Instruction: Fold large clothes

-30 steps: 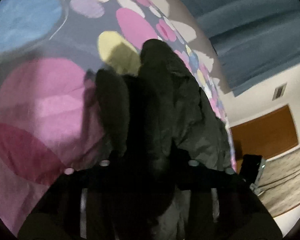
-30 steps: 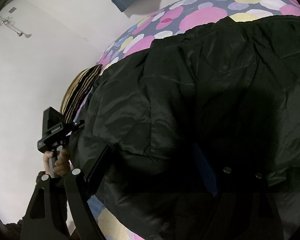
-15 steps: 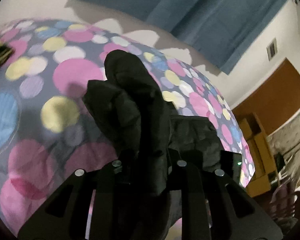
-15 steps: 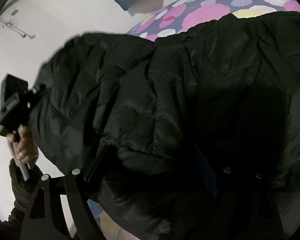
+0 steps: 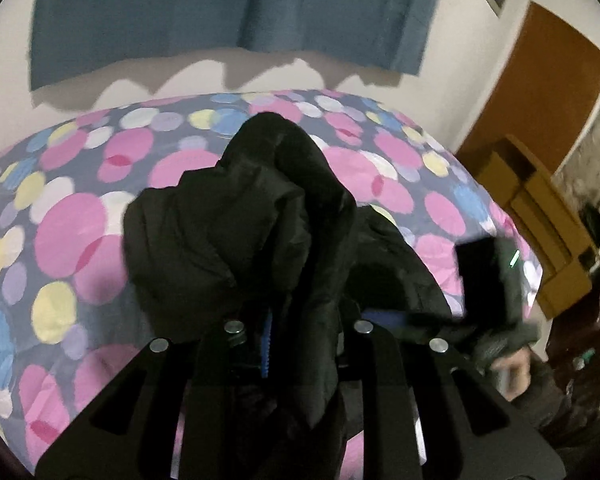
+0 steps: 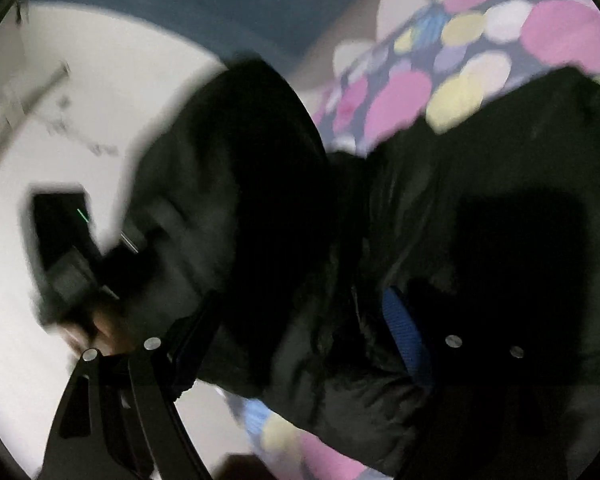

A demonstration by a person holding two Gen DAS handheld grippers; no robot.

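Covering most of both views, a bed with a polka-dot sheet [image 5: 72, 216] carries a black padded jacket [image 5: 236, 216]. Left gripper [image 5: 296, 332] pinches a raised jacket fold almost closed. Right gripper [image 6: 300, 344] stands wide, jacket bunched between its fingers; grip unclear.

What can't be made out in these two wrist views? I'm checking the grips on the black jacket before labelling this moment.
- Left gripper fingertips: left wrist view, buried in bunched black jacket.
- Right gripper far finger: right wrist view, lost in dark jacket folds; grip unclear.
- Person's hand: right wrist view, motion-blurred.
- Jacket's overall layout on the spotted bedspread: cut off by both frames' edges.
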